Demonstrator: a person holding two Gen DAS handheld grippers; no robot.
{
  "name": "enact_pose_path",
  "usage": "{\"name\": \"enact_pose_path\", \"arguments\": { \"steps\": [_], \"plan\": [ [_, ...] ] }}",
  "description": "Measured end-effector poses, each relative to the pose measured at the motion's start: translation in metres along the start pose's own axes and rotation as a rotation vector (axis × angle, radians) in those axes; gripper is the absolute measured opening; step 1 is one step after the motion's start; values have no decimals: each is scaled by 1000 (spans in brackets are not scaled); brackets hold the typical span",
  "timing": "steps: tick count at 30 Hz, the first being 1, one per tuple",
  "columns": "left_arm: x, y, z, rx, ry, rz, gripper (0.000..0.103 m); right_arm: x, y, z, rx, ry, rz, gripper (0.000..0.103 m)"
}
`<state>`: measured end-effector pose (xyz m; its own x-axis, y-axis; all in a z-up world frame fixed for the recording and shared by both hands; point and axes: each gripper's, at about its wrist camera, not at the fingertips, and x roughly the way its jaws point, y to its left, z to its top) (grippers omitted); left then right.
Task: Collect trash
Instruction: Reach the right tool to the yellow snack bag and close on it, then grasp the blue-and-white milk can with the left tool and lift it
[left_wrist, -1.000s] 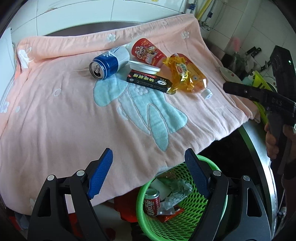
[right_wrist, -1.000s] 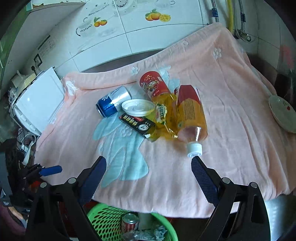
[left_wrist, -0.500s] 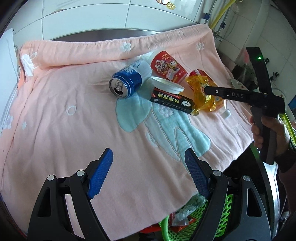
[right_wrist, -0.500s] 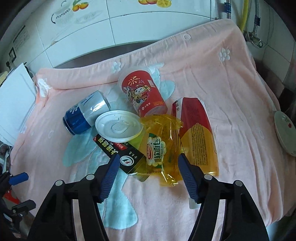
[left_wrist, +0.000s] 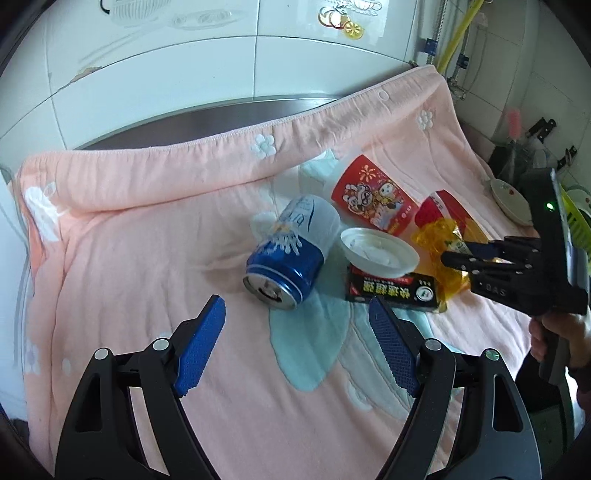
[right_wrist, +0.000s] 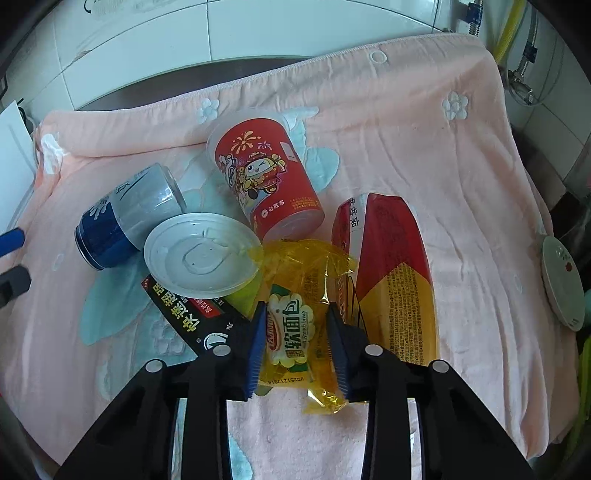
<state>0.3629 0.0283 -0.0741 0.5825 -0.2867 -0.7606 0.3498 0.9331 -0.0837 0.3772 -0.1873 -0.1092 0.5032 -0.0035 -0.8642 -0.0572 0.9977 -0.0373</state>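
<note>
A pink towel (right_wrist: 424, 155) with pale blue appliqué covers a steel counter (left_wrist: 207, 116) below white wall tiles (left_wrist: 155, 59). Mid-towel, the right gripper (right_wrist: 297, 341) clamps its 2 blue pads on a yellow bread wrapper (right_wrist: 295, 295). Touching that wrapper lie a red bottle (right_wrist: 391, 266), black box (right_wrist: 192, 317), white lid (right_wrist: 201, 254) and red cup (right_wrist: 266, 177); a blue can (left_wrist: 291, 251) lies just left. The left gripper (left_wrist: 297, 345) hovers spread wide near the can.

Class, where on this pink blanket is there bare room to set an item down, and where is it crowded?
Bare: blanket left of the blue can, and right of the red-and-yellow bottle. Crowded: the middle, around the white lid, red cup, black box and yellow wrapper.
</note>
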Motion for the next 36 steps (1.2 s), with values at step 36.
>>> {"name": "enact_pose_path", "arguments": {
  "steps": [36],
  "plan": [
    [93,-6,27,99,100,7,70,-121,-14,-64,110,-180,217,23]
  ]
}}
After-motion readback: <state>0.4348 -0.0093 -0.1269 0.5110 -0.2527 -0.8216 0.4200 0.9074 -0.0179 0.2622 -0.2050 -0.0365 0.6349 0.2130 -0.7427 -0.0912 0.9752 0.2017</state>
